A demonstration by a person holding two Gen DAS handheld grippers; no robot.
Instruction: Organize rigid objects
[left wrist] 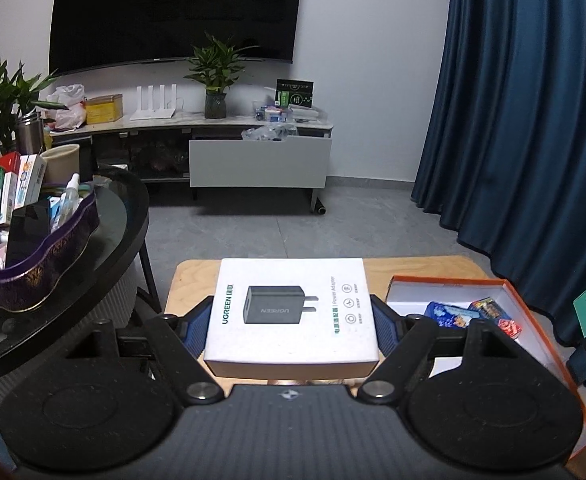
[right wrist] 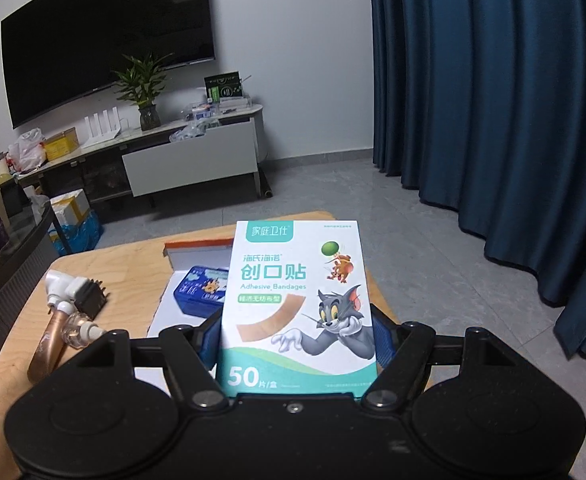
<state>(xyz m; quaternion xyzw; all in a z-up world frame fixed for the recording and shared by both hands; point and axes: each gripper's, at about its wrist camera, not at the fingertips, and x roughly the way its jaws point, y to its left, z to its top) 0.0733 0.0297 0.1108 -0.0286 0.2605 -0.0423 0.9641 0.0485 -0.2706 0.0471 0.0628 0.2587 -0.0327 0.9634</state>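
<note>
Above the wooden table's point(left wrist: 189, 280) near edge, left gripper point(left wrist: 293, 320) pinches the white adapter box point(left wrist: 291, 312) flat, right gripper point(right wrist: 297, 340) pinches the bandage box point(right wrist: 299, 304) upright; lower each level into the orange-rimmed tray point(left wrist: 533, 304); free room beside the blue tin point(right wrist: 203, 288); avoid rim.

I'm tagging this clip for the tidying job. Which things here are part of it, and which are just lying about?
In the job:
white charger box, in left gripper
bandage box, in right gripper
orange-rimmed box
blue tin

Lying about:
television
potted plant
curtain
router
</note>
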